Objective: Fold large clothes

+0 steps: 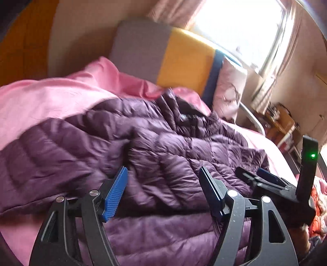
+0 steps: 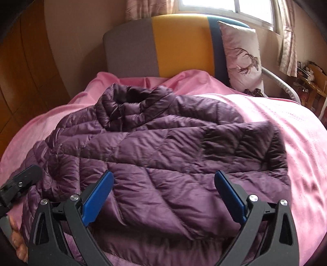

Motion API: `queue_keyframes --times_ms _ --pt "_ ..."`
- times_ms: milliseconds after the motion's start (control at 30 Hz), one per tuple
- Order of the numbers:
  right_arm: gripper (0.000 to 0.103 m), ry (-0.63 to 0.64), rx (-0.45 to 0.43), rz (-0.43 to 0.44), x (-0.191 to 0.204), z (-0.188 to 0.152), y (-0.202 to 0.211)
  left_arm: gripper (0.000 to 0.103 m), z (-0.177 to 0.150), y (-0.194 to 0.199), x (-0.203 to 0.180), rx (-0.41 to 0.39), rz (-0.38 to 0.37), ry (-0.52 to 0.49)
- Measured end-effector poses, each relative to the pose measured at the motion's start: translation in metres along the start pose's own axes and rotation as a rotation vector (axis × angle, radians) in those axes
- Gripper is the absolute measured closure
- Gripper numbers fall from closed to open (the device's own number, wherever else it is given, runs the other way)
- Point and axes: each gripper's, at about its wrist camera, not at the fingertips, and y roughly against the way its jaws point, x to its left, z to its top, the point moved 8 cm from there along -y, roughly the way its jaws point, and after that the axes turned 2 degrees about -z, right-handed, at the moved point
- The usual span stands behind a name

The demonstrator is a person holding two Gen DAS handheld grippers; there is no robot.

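Observation:
A purple quilted down jacket (image 2: 163,147) lies spread on a pink bedsheet (image 2: 296,126), its collar (image 2: 132,96) toward the headboard and a sleeve laid across its body. In the left wrist view the jacket (image 1: 143,143) fills the middle. My left gripper (image 1: 163,174) hovers over the jacket's near part, jaws open and nothing pinched between the blue pads (image 1: 114,194). My right gripper (image 2: 163,176) stands wide open above the jacket's lower edge, holding nothing. It also shows at the right as the right gripper (image 1: 253,174). The left gripper (image 2: 20,180) peeks in at the left.
A grey, yellow and blue headboard (image 2: 173,45) closes the far end, with a printed pillow (image 2: 241,57) leaning on it. A wooden wardrobe (image 2: 24,71) stands left, a window (image 2: 229,10) and wooden furniture (image 2: 310,81) right. A hand (image 2: 18,241) shows bottom left.

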Motion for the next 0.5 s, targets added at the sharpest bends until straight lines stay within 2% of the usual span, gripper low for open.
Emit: queue_keyframes --times_ms 133,367,433,500 --pt "0.005 0.003 0.100 -0.020 0.004 -0.016 -0.033 0.034 -0.020 -0.044 0.018 0.123 0.064 0.042" --pt "0.002 0.034 0.116 -0.052 0.010 -0.024 -0.050 0.034 -0.028 -0.041 0.025 0.095 0.086 0.049" --pt "0.002 0.029 0.114 -0.047 0.009 -0.023 -0.048 0.034 -0.025 -0.024 0.029 0.061 0.095 0.123" --pt "0.002 0.027 0.107 -0.064 0.007 -0.021 -0.037 0.028 -0.028 0.003 0.040 0.014 0.055 0.228"
